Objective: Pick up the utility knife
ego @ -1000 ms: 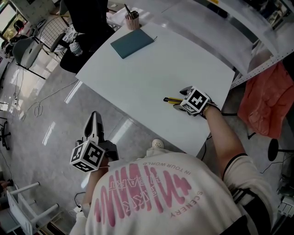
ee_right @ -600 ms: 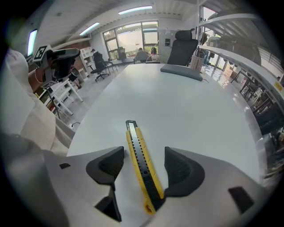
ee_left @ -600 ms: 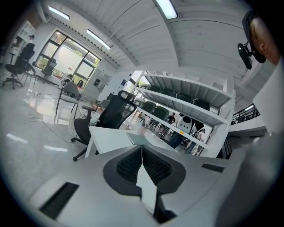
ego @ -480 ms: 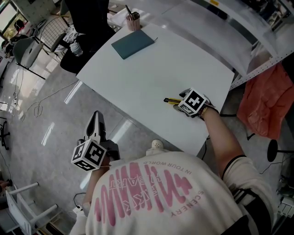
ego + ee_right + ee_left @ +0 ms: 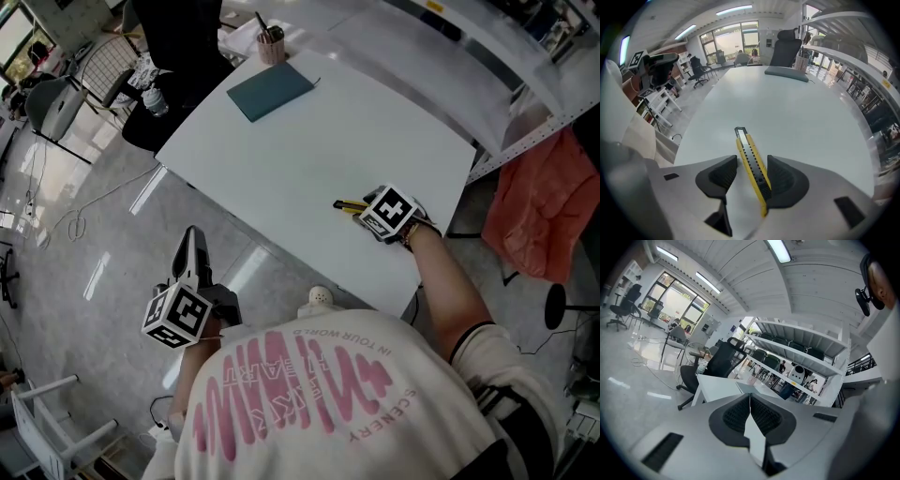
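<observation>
Right gripper: the right gripper (image 5: 753, 164) pointed steeply down at the table (image 5: 801, 103). Its jaws had just been closing and stood part open astride the knife (image 5: 749, 152).
Knife: it lay flat near the table's edge, against one pad and clear of the other, so not yet gripped.
Left gripper: the left gripper (image 5: 750, 414) was closed, empty and off the table.
Advice: the gripper probably needed centring on the handle, then closing until both pads pressed before lifting, or the knife might skew.
</observation>
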A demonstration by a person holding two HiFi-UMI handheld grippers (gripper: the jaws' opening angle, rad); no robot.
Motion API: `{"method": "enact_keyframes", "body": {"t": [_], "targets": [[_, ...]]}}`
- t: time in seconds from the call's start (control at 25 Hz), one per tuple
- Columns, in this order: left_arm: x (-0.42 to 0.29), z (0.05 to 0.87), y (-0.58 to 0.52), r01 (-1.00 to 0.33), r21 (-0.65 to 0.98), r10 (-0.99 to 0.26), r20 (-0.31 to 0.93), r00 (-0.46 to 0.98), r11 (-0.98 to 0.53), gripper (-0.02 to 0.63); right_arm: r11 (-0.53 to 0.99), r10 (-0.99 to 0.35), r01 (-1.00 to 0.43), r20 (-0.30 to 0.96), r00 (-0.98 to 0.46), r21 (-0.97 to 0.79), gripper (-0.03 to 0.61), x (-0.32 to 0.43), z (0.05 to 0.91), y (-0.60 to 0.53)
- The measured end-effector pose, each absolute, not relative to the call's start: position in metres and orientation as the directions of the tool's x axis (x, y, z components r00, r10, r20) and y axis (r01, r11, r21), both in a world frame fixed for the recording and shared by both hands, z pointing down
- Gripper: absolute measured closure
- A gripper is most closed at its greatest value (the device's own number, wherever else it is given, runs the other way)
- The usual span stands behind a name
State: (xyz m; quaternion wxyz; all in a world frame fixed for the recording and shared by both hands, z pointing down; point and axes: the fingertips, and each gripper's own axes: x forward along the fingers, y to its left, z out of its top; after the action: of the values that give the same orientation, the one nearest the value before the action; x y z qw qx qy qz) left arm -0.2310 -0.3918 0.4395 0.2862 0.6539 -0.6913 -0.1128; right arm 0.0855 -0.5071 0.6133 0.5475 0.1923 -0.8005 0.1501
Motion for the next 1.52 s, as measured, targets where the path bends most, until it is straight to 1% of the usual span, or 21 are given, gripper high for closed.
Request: {"method": "enact_keyframes", "body": {"t": [0.28, 0.64, 1.0, 1.52], "targets": [[-0.2282, 0.4395, -0.3920, -0.840, 0.531, -0.969, 0.244, 0.027, 0.111, 0.589, 0.862, -0.159, -0.505, 0.932, -0.327, -0.030, 0.383, 0.0867, 0.6140, -0.5041], [-0.2266, 0.4382, -0.3915, -0.840, 0.532, -0.968, 0.248, 0.034, 0.107, 0.589, 0.843, -0.162, -0.536, 0.931, -0.326, -0.041, 0.397, 0.0859, 0.6119, -0.5044], [-0.2298, 0.4394, -0.3900, -0.839, 0.532, -0.966, 0.256, 0.033, 0.112, 0.589, 0.847, -0.154, -0.531, 0.943, -0.295, -0.028, 0.434, 0.0834, 0.6123, -0.5018], [-0.2291, 0.4396, -0.3973, -0.842, 0.529, -0.965, 0.258, 0.042, 0.105, 0.589, 0.838, -0.144, -0.545, 0.947, -0.286, -0.038, 0.440, 0.0830, 0.6128, -0.5010]]}}
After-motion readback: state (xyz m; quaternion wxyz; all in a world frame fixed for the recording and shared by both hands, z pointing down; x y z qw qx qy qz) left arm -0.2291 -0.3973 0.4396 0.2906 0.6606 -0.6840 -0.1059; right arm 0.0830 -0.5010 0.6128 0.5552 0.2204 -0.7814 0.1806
